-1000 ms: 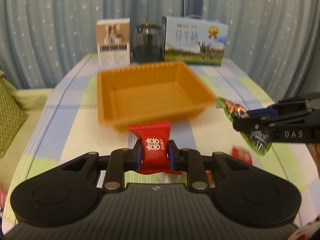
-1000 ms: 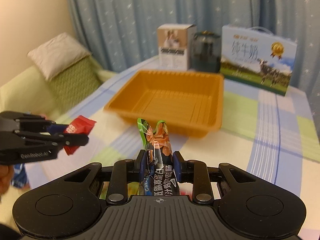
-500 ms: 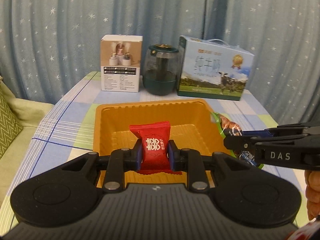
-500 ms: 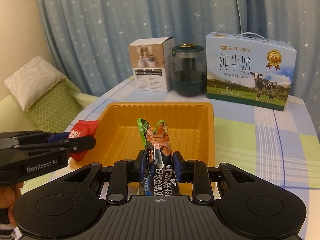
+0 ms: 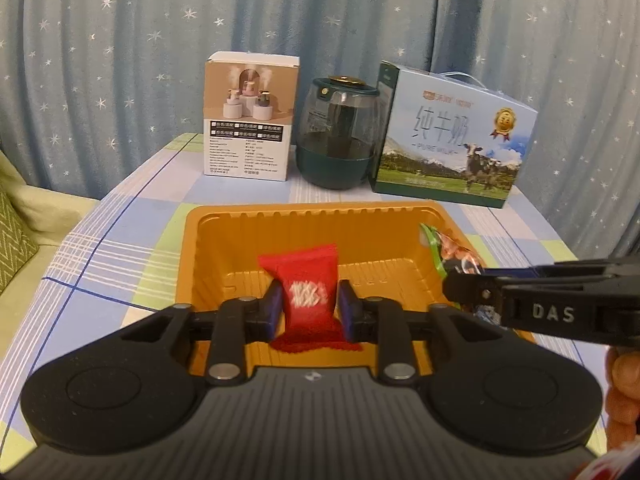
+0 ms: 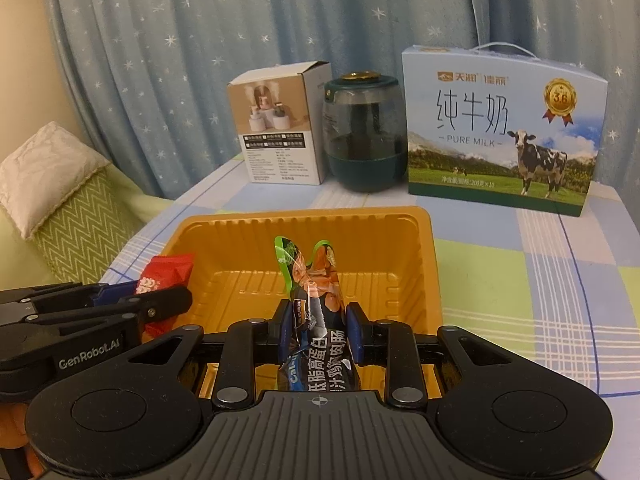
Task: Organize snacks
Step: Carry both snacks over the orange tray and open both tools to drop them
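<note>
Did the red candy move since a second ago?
Yes. The red candy was short of the orange tray then; now it is over the tray's inside, nearer the milk box. The left gripper is opening around it.

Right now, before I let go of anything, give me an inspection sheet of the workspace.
Surface: checked tablecloth, flat.
Job's things: orange tray, nothing lying in it; red candy and sausage packet both above it.
Clutter: white box, dark jar, milk carton in a row behind the tray.
Grippers: left gripper jaws opening, candy between them; right gripper shut on the packet.
Cables: nothing seen.
Surroundings: starred curtain, cushion.
</note>
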A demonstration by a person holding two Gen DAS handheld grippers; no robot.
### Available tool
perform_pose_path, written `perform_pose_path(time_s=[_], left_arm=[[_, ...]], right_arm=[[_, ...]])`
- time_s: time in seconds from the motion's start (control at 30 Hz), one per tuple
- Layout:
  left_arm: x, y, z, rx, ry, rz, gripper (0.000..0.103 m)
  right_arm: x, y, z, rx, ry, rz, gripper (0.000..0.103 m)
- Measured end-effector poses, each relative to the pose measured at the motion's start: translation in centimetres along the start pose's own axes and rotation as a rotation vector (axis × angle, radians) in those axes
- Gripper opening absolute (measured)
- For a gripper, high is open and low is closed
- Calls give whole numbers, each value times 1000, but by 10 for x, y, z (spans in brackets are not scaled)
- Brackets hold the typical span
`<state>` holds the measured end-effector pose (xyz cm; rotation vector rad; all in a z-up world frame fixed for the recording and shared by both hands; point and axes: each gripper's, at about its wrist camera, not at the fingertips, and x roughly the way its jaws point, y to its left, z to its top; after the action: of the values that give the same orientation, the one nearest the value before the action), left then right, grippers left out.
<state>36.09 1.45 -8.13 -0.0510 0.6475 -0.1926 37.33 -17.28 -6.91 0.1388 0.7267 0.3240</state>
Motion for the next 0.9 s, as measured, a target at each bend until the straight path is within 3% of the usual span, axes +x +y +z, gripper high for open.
perform_pose_path(time_s=[0.5,0.63,0.7,0.8,0.9], left_arm=[[-21,16,4,-68,-24,26,41],[-23,14,3,-58,-24,34,42],[-23,14,1,-62,-19,39,42],[-25,14,-2,-64,-13,38,43],[-28,12,-4,-54,-11,39,44]], right_arm=[[0,-3,1,42,-11,15,29],[2,-6,1,85,-37,75,29],[-2,-7,0,95,-59,64,41],[-10,-12,0,107,-85,41,49],[-19,-16,-1,113,-101,28,51]])
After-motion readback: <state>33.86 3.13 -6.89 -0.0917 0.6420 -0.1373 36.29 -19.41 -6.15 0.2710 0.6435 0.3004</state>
